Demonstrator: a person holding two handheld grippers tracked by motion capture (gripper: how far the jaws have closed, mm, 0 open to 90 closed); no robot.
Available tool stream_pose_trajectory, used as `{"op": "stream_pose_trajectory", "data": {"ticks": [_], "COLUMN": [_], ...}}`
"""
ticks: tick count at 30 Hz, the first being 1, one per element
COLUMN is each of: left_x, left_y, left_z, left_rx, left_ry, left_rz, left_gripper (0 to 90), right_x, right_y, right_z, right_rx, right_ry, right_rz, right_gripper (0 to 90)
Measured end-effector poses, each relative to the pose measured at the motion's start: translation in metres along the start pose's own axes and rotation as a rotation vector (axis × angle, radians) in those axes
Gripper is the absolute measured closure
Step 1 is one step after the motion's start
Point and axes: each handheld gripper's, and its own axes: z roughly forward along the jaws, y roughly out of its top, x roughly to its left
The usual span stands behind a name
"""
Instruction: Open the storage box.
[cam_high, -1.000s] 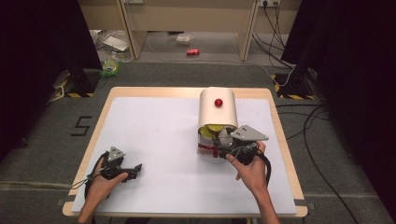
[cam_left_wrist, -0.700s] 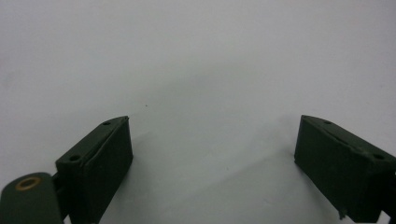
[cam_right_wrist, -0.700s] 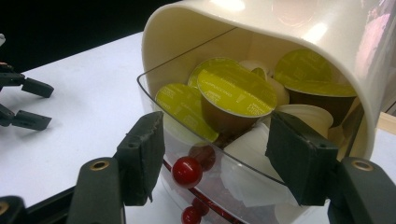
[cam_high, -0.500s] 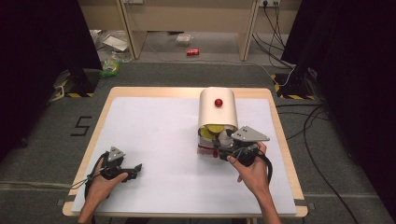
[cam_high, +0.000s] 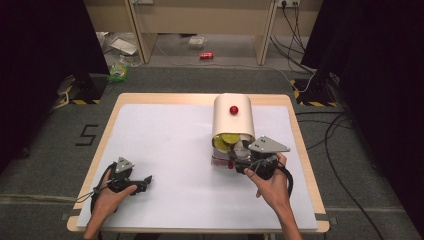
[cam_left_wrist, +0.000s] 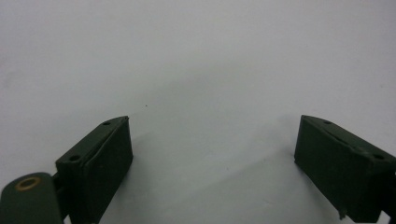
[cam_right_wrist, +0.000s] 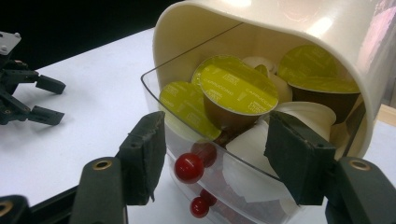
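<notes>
Right gripper (cam_right_wrist: 212, 158) hung with its jaws spread wide, holding nothing, one jaw to each side of the red knob (cam_right_wrist: 187, 167) on the front of a clear plastic drawer (cam_right_wrist: 243, 186). That drawer stood partly pulled out of a cream, round-topped capsule holder (cam_high: 233, 116) on the white table (cam_high: 170, 145), near the far right part of it, with the person's right hand (cam_high: 270, 181) just in front. Inside the drawer lay coffee capsules (cam_right_wrist: 236, 88) with yellow-green foil lids, some tilted, along with pale ones tipped on their sides. A second red knob (cam_right_wrist: 199, 207) showed lower down, probably on another drawer.

By the look of it, the drawer was light, stiff and smooth-walled, and the thin plastic would flex or slip if squeezed on its face. The knob seemed the sound place to take hold: small, round and hard, so the pads should close squarely on it and pull straight, lest the loose capsules spill.

Left gripper (cam_high: 131, 183) rested low near the table's near left corner, well apart from the holder, its jaws also open and empty over bare tabletop.
</notes>
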Motion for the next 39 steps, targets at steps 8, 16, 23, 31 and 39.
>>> {"op": "stream_pose_trajectory", "data": {"ticks": [8, 16, 23, 31, 39], "left_x": [0.000, 0.000, 0.000, 0.000, 0.000], "left_y": [0.000, 0.000, 0.000, 0.000, 0.000], "left_z": [0.000, 0.000, 0.000, 0.000, 0.000], "left_rx": [0.000, 0.000, 0.000, 0.000, 0.000], "left_ry": [0.000, 0.000, 0.000, 0.000, 0.000], "left_rz": [0.000, 0.000, 0.000, 0.000, 0.000], "left_gripper": [10.5, 10.5, 10.5, 10.5, 10.5], "right_x": [0.003, 0.008, 0.011, 0.013, 0.016], "right_y": [-0.002, -0.006, -0.009, -0.010, -0.012], "right_z": [-0.004, -0.012, -0.015, -0.018, -0.019], "right_rx": [0.013, 0.022, 0.022, 0.030, 0.031], "right_ry": [0.013, 0.032, 0.038, 0.042, 0.044], "right_rz": [-0.004, -0.018, -0.025, -0.030, -0.033], "right_gripper": [39.5, 40.1, 40.3, 40.3, 40.2]}}
